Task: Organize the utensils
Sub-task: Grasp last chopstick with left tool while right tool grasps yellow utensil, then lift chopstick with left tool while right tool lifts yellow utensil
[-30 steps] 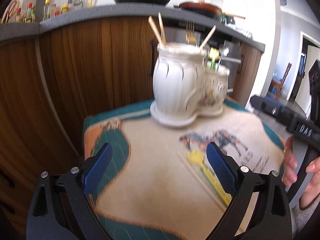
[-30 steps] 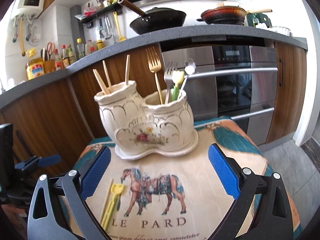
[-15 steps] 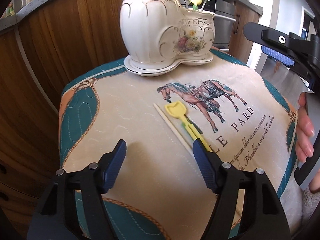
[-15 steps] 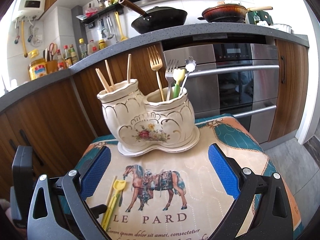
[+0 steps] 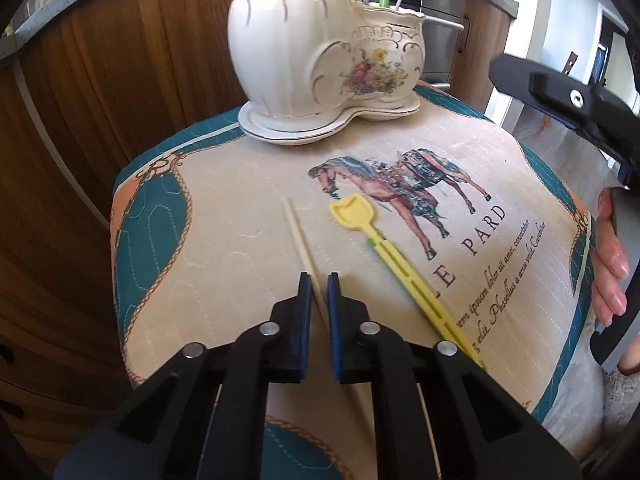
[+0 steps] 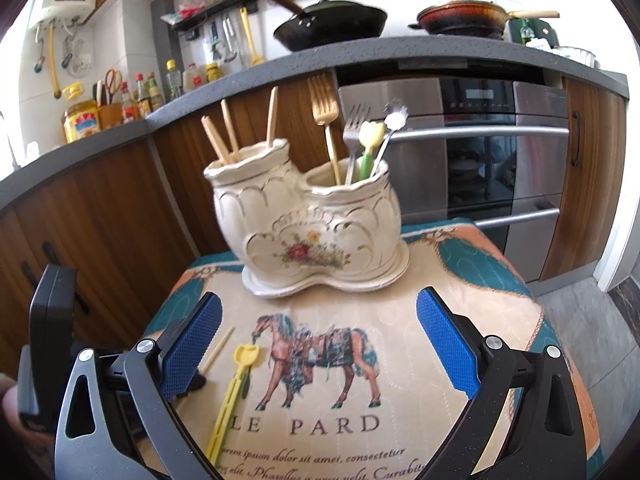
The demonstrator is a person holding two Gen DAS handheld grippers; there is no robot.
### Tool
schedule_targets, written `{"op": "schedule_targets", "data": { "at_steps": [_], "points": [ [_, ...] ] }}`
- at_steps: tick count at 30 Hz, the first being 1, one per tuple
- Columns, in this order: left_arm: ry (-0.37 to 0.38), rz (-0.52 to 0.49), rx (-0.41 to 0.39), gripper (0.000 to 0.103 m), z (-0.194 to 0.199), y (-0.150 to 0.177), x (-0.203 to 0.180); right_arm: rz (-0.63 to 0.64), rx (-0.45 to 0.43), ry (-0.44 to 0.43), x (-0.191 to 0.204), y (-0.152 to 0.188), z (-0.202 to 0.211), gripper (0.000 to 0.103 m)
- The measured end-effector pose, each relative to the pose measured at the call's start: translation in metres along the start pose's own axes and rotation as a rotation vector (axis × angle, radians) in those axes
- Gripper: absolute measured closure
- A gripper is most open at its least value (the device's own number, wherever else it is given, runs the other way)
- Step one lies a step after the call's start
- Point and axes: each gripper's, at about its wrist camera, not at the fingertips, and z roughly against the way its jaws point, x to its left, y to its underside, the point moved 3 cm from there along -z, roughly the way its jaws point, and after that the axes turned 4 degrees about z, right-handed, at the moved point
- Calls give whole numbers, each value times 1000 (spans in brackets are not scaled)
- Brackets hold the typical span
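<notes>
Left wrist view: slim pale wooden chopstick [image 5: 298, 232] lying flat on the quilted horse-print cloth [image 5: 240, 248], its near end pinched between the blue ribbed pads of the left hand-held gripper [image 5: 316, 280], jaws drawn narrow around it. Just beside it on the right, apart, a flat yellow plastic shovel-tipped pick [image 5: 384, 248], lying at a slant toward the printed lettering. Beyond both, near the far edge of the cloth-covered surface, a glossy cream ceramic two-pot holder [image 6: 308, 216] with gilt scallops, floral decal and wavy saucer base; wooden chopsticks [image 6: 228, 132] in its left pot, forks and picks in its right. Bare cloth between holder and chopstick. Right hand-held gripper [image 6: 318, 344] spread wide, holding nothing, above the printed horse.
</notes>
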Motion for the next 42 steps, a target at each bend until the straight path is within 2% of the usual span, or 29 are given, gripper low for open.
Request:
{"op": "schedule_targets", "data": {
  "at_steps": [6, 9, 11, 15, 19, 22, 27, 31, 38, 42],
  "points": [
    [24, 17, -4, 99, 2, 2, 9, 18, 136, -51, 16, 12, -6, 10],
    [43, 25, -20, 99, 7, 2, 13, 77, 216, -54, 33, 23, -11, 22],
    [51, 30, -31, 99, 10, 2, 16, 101, 250, -58, 42, 28, -14, 33],
    [60, 43, -53, 99, 10, 0, 23, 133, 324, -60, 57, 39, -23, 46],
    [71, 48, -73, 99, 12, 0, 26, 168, 381, -57, 72, 50, -32, 64],
    [82, 47, -84, 99, 13, 1, 25, 183, 408, -47, 79, 55, -37, 68],
    [96, 44, -91, 99, 11, 2, 24, 200, 432, -10, 84, 60, -46, 78],
    [97, 50, -92, 99, 11, 3, 26, 222, 422, -3, 88, 60, -48, 92],
    [100, 55, -104, 99, 13, 2, 27, 222, 384, 0, 85, 58, -42, 93],
    [110, 59, -162, 99, 26, -2, 28, 172, 282, -25, 73, 40, -27, 93]
  ]
}}
